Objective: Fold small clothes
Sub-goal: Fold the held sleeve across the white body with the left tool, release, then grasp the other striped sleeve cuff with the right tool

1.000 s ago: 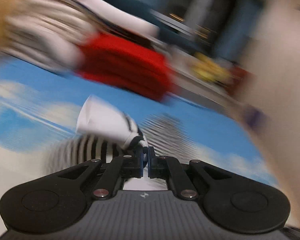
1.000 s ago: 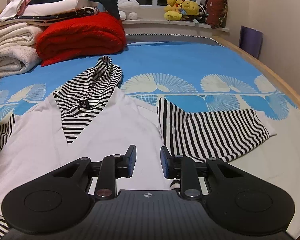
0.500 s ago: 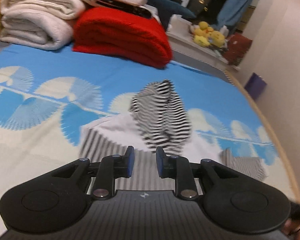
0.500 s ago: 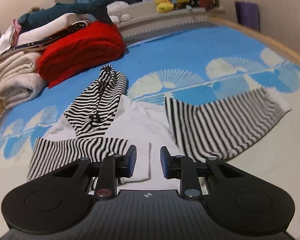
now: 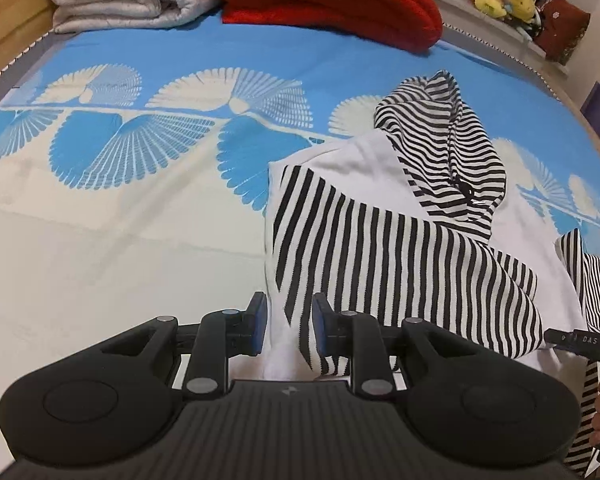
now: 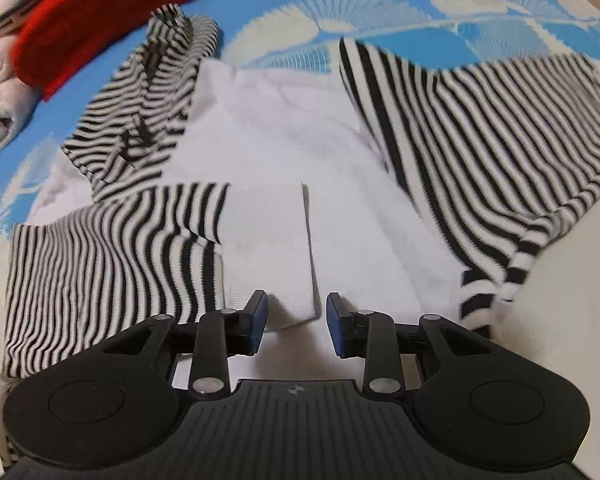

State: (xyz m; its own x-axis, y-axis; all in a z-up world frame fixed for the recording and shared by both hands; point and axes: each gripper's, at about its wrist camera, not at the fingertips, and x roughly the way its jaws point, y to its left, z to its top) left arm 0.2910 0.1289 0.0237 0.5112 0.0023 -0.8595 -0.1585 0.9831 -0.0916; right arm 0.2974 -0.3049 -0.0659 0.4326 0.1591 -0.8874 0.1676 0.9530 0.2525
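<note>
Hoodie [image 6: 340, 168] white with striped hood [image 6: 148, 92] and sleeves, flat on blue patterned bedspread [image 5: 140, 80], left sleeve [image 6: 100, 260] folded across body. Left gripper [image 5: 286, 322] and right gripper [image 6: 296, 320] both parted, empty. Right cuff blurred, hem cut off.

Soft knit cloth hoodie [image 6: 268, 152] on a matt woven bedspread [image 5: 120, 240]
</note>
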